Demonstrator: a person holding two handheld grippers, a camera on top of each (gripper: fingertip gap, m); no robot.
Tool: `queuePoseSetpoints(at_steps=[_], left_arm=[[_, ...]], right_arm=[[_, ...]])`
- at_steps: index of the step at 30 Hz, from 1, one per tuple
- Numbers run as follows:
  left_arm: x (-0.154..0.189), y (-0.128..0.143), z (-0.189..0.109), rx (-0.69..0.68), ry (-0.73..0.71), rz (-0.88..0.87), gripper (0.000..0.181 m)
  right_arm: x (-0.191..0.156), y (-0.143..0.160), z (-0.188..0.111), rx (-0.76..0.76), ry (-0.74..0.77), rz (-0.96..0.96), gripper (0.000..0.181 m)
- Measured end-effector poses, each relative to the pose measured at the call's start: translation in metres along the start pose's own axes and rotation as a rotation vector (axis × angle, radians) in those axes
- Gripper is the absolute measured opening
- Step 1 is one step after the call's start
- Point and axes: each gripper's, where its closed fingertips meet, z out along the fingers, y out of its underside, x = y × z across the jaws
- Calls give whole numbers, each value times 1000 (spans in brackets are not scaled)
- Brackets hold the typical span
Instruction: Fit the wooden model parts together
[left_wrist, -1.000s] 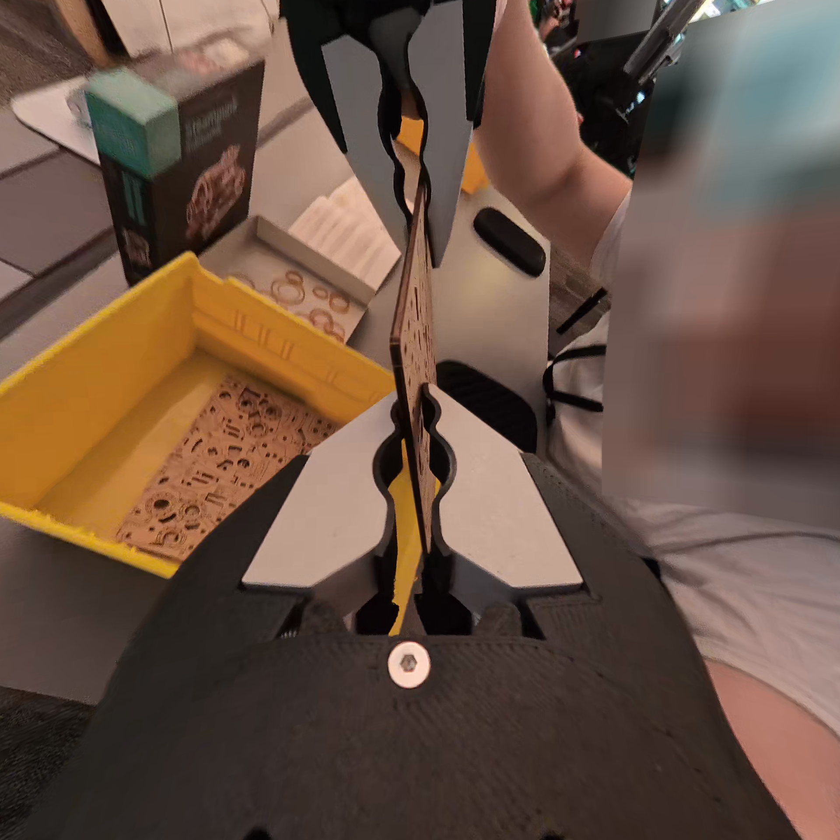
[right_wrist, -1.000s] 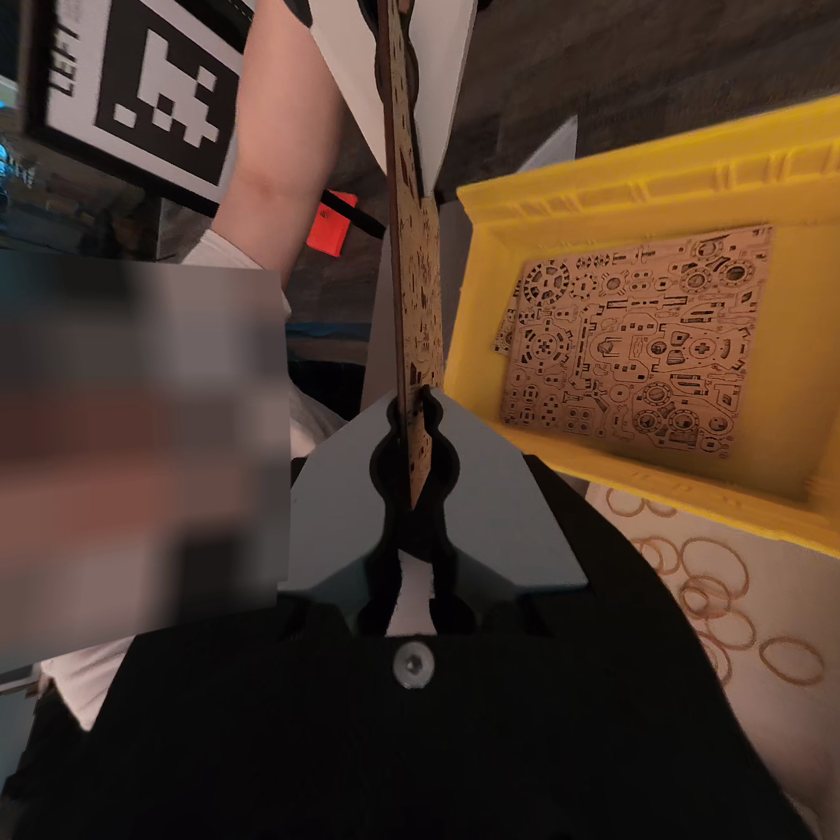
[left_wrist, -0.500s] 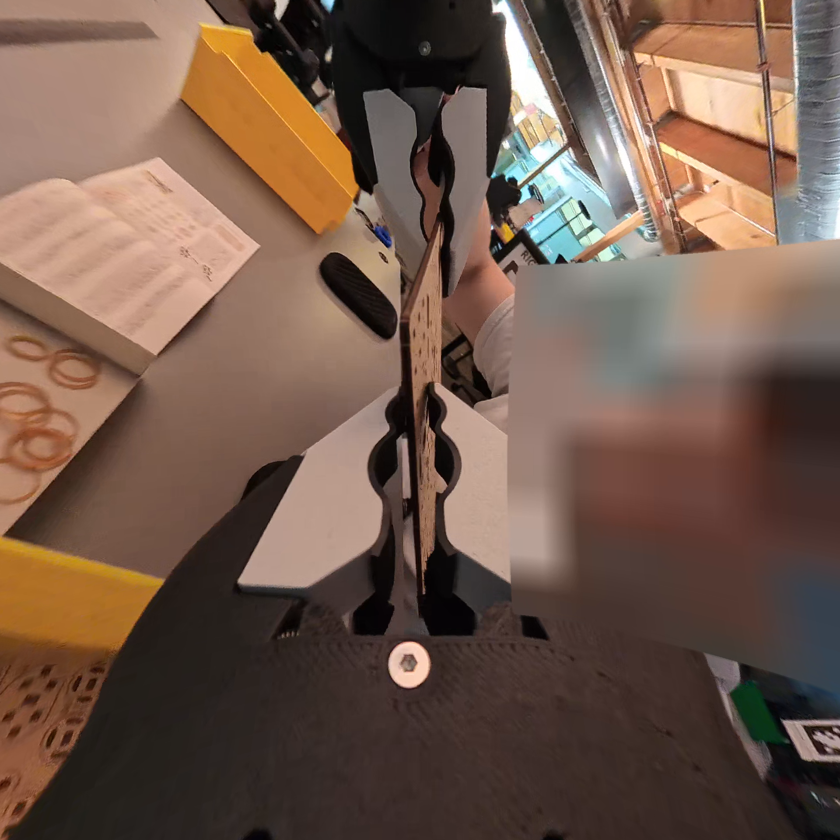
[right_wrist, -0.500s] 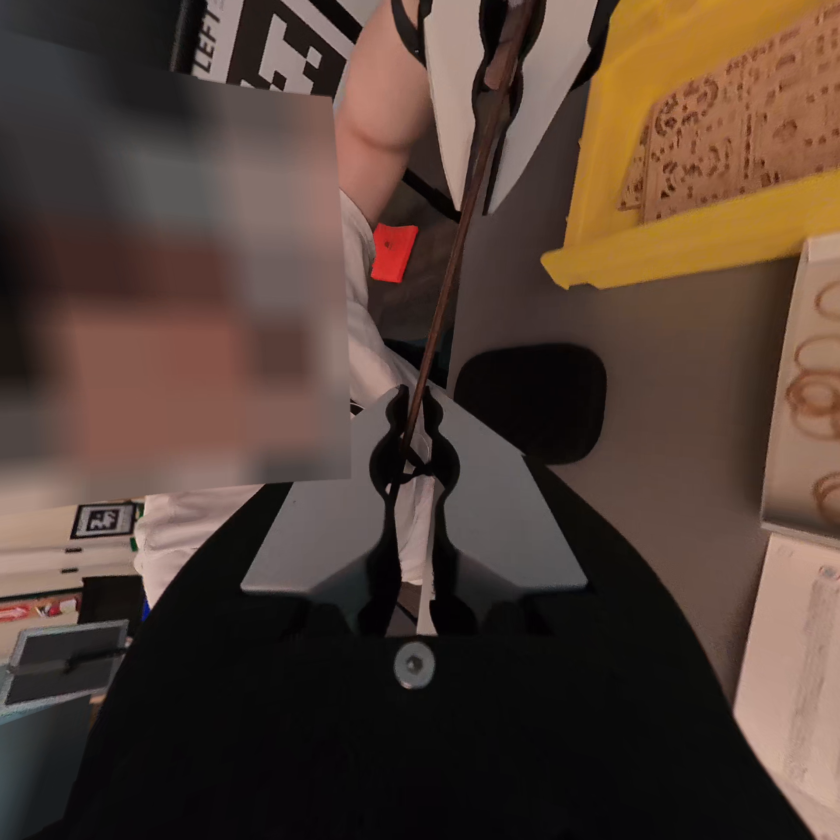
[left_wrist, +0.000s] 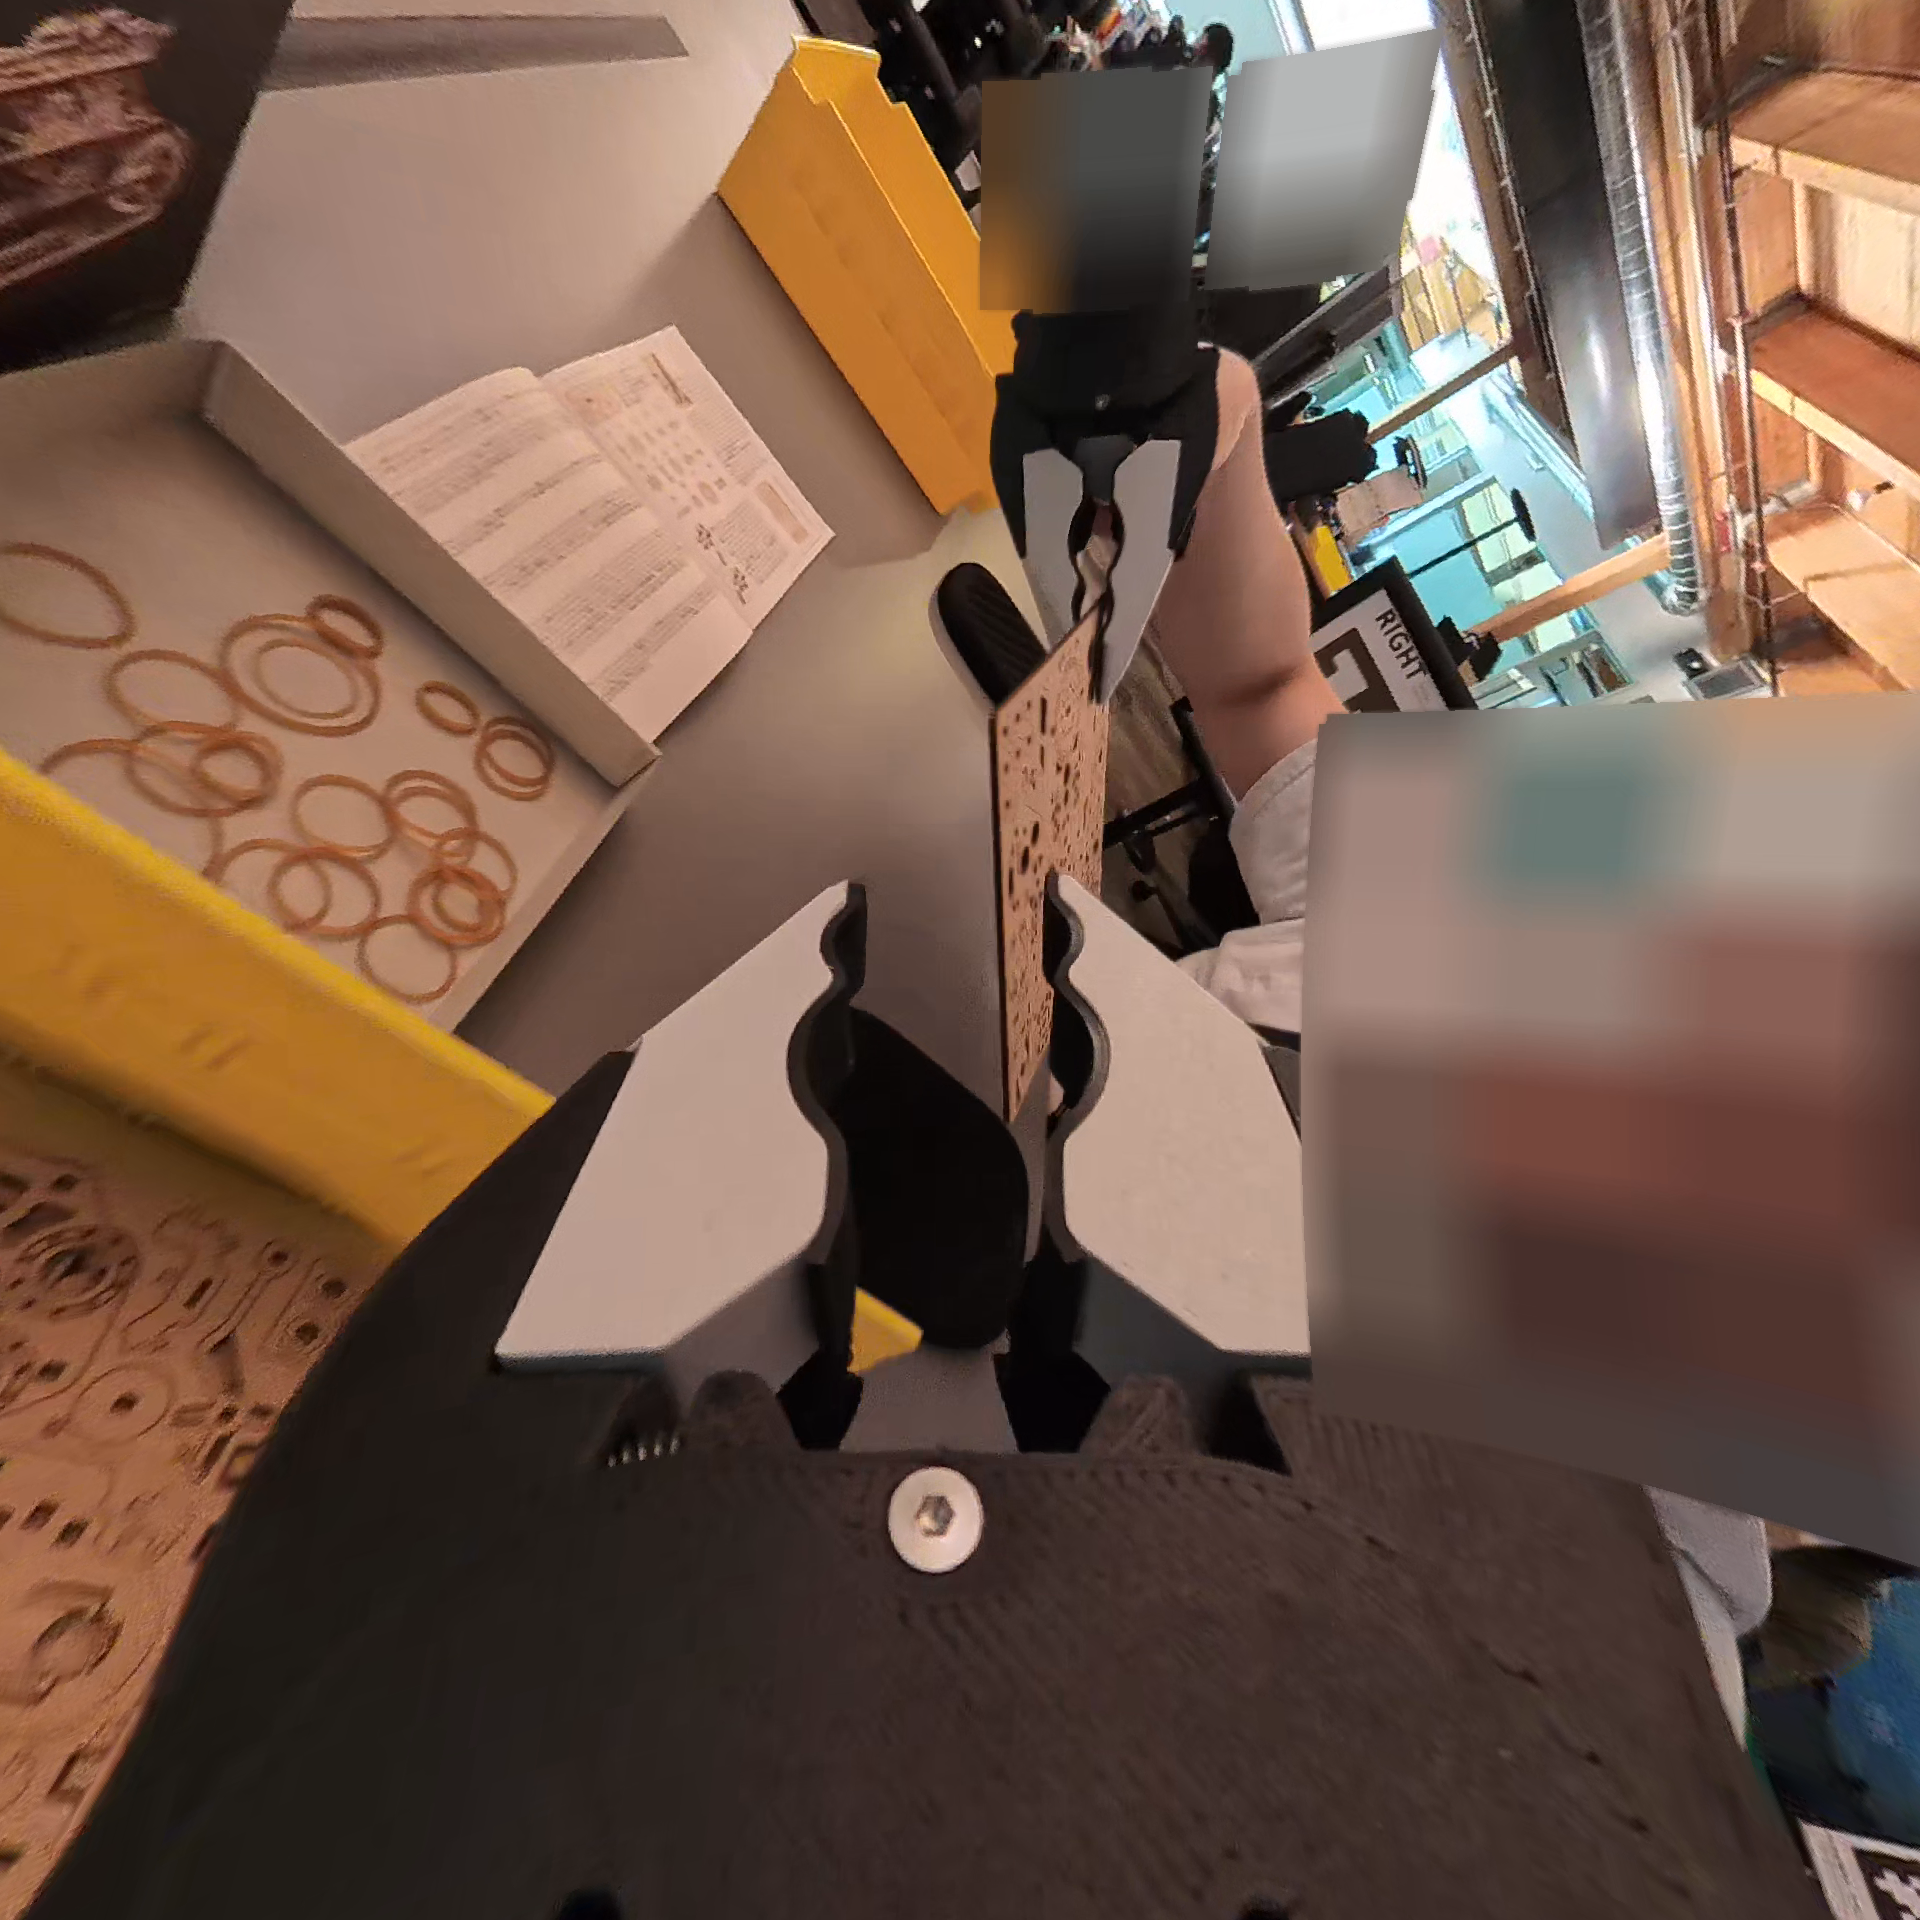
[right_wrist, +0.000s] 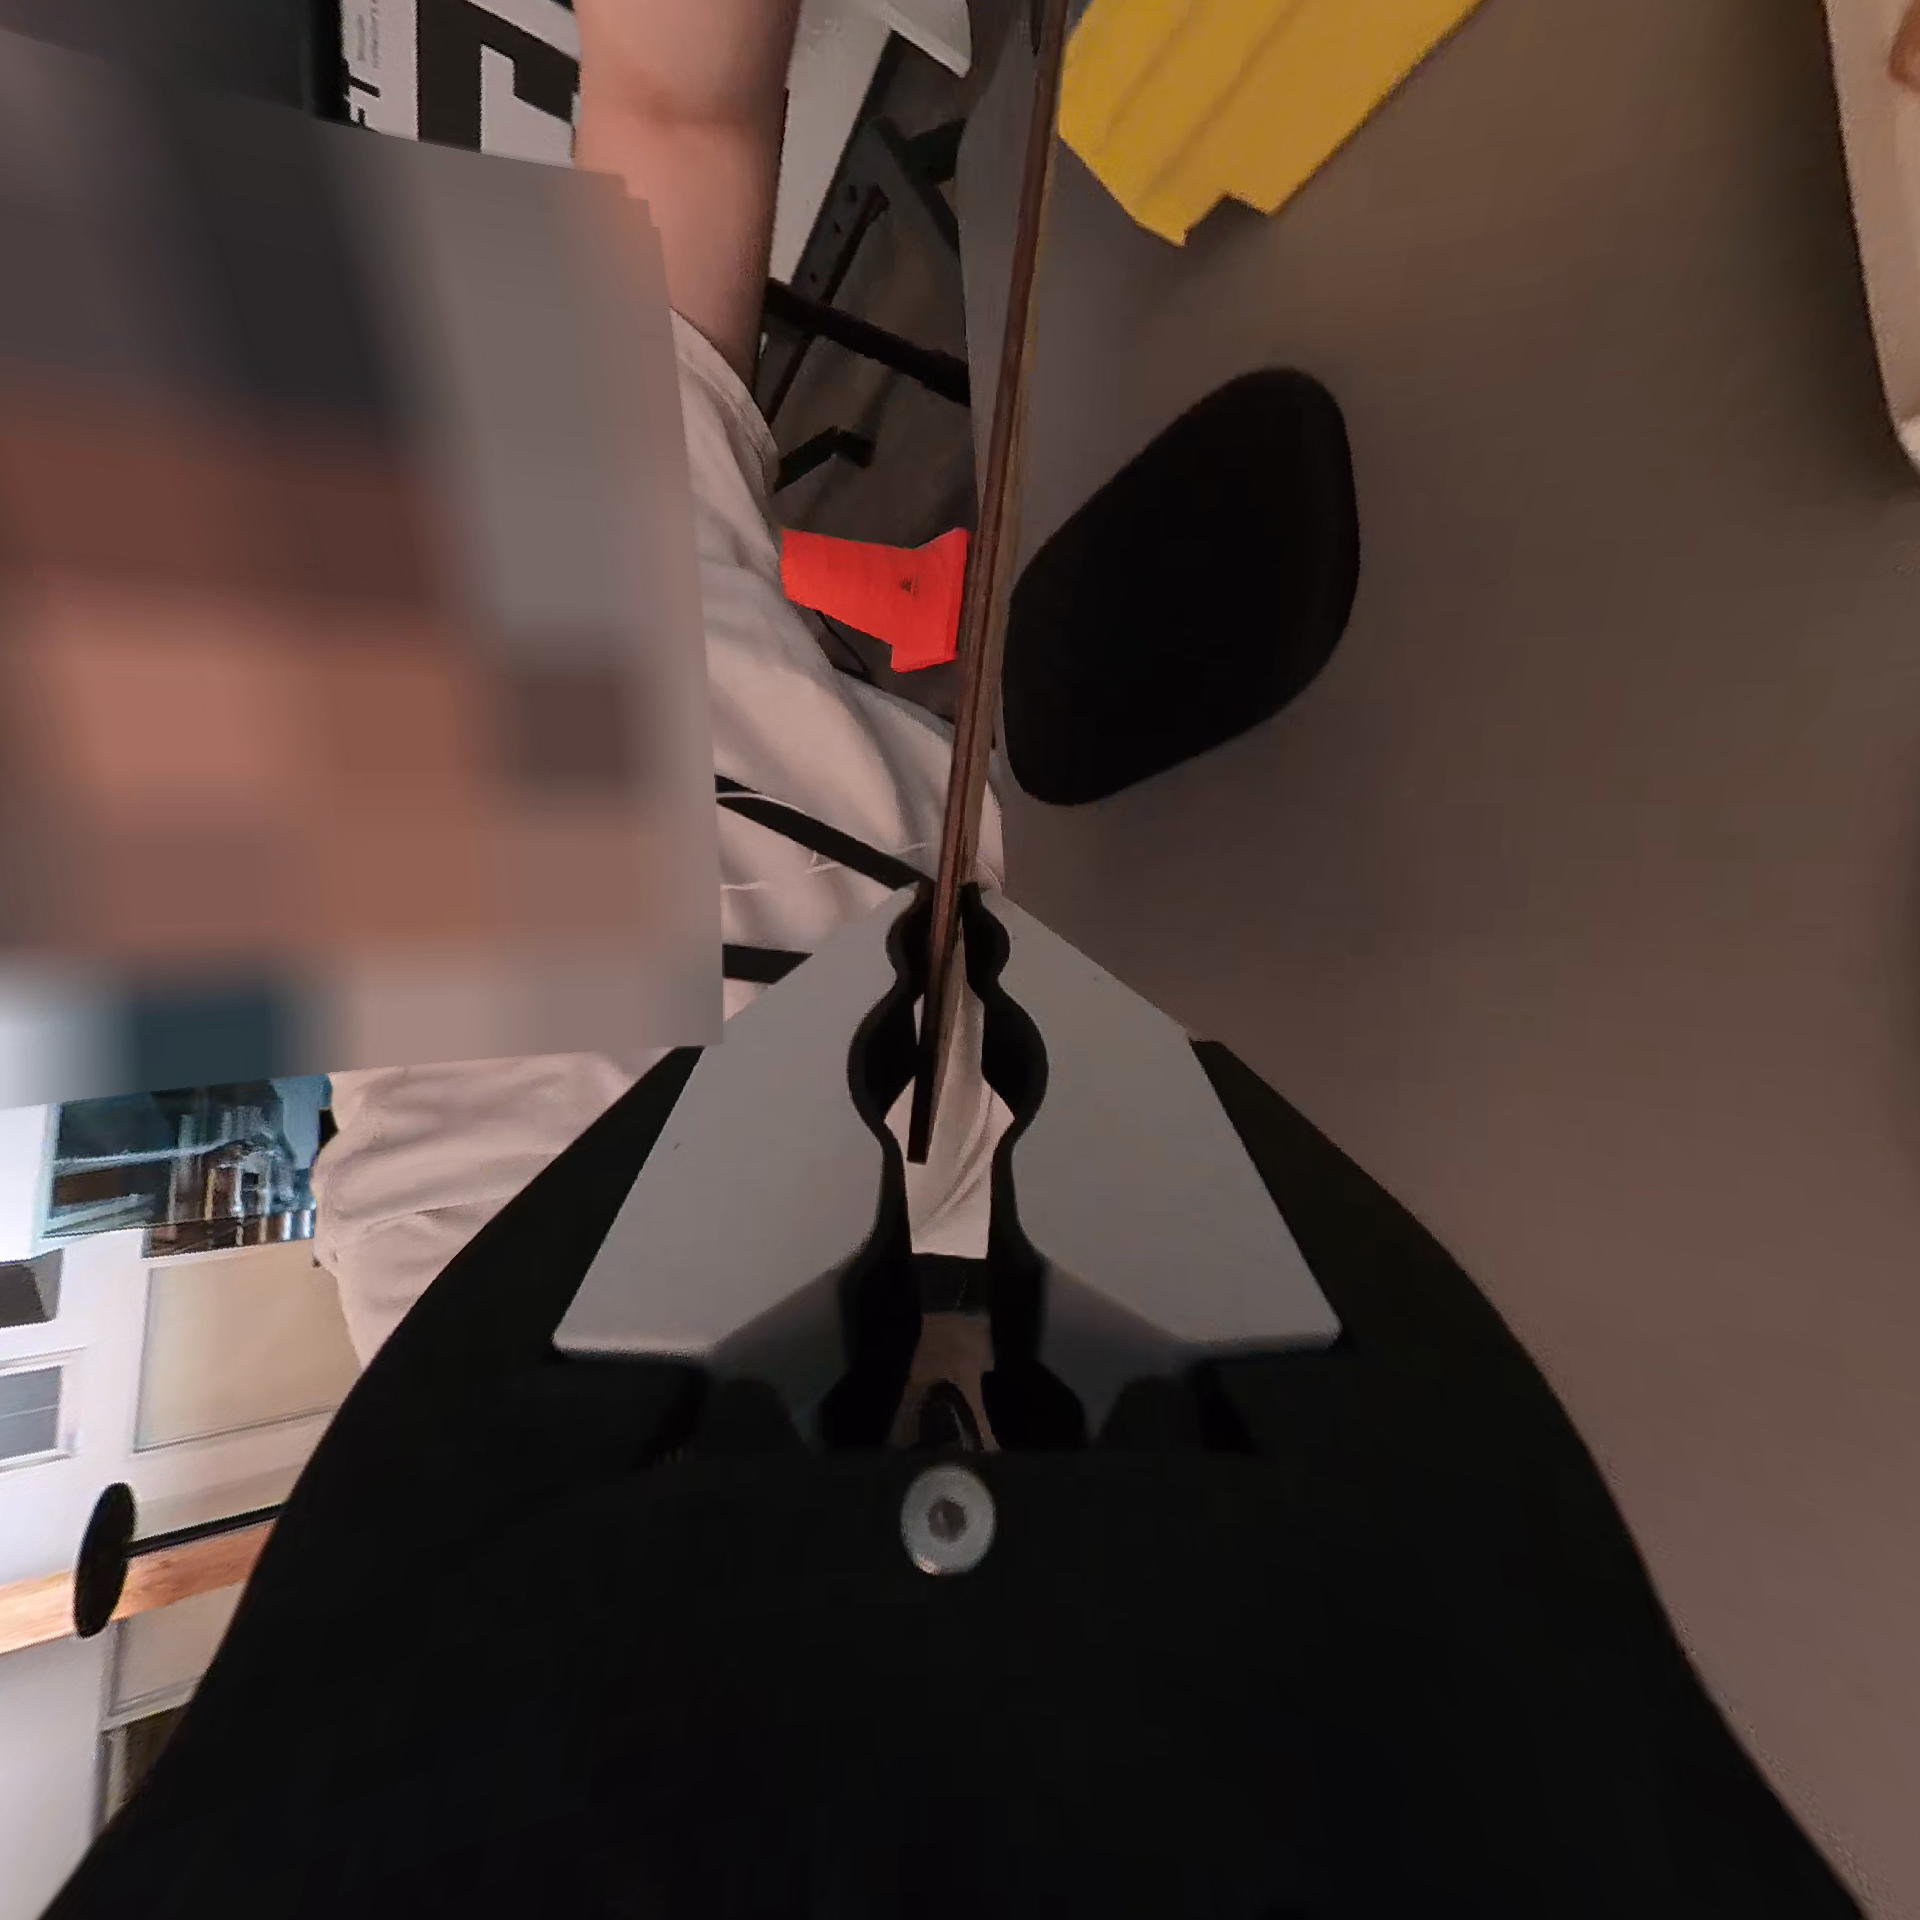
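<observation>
The left tongs (left_wrist: 951, 904) stand spread wide apart, and a thin wooden sheet (left_wrist: 1047, 831) of cut-out model parts hangs edge-on between them, resting against the inner face of the right-hand finger (left_wrist: 1153, 1132) only; the other finger is clear of it. At the sheet's far end the right tongs (left_wrist: 1103, 644) pinch it tight, their tips closed on its top corner. From the right wrist view the same sheet (right_wrist: 992, 582) shows as a dark thin edge running up and away from the right tongs (right_wrist: 943, 904), whose tips are clamped onto it.

Under all this is a grey bench (left_wrist: 499, 208). On it, to the left, sits a yellow bin (left_wrist: 208, 1039) with another punched wooden sheet (left_wrist: 125, 1351) lying inside. Just beyond the bin is a shallow white tray (left_wrist: 260, 416) scattered with rubber bands (left_wrist: 312, 810), and an open booklet (left_wrist: 592, 509) leans over the tray's far wall. A second yellow bin (left_wrist: 873, 281) lies farther back. Two black oval pads are on the bench, one (left_wrist: 982, 639) near the right tongs, the other (left_wrist: 925, 1174) seen through the left tongs' gap. A person's bare arm (left_wrist: 1247, 623) reaches behind the right tongs.
</observation>
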Motion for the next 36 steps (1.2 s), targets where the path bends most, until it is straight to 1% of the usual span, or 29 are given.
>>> queuePoseSetpoints(at_steps=[1,3,7,10,13,17,22,28,34,36], left_arm=[[-2,1,-6,-2,-12,4,32],[-12,6,-20,-20,-65,13,32],[-43,21,-46,-75,-193,3,34],[-55,23,-61,-62,-215,-7,34],[-60,22,-70,-39,-208,-10,34],[-61,25,-73,-36,-201,2,34],[-58,33,-67,-72,-189,26,33],[-54,37,-63,-89,-191,52,33],[-51,36,-67,-69,-195,49,33],[-47,36,-67,-67,-189,54,33]], right_arm=[[5,7,0,1,-5,13,4],[14,24,-1,-10,-18,31,4],[33,55,-1,-37,-54,80,5],[47,68,1,-41,-93,119,5],[53,75,4,-38,-166,128,5],[64,82,11,-52,-192,120,5],[71,93,18,-95,-185,85,5],[82,104,21,-127,-185,89,3],[94,101,20,-90,-173,114,6],[97,99,20,-73,-160,120,11]])
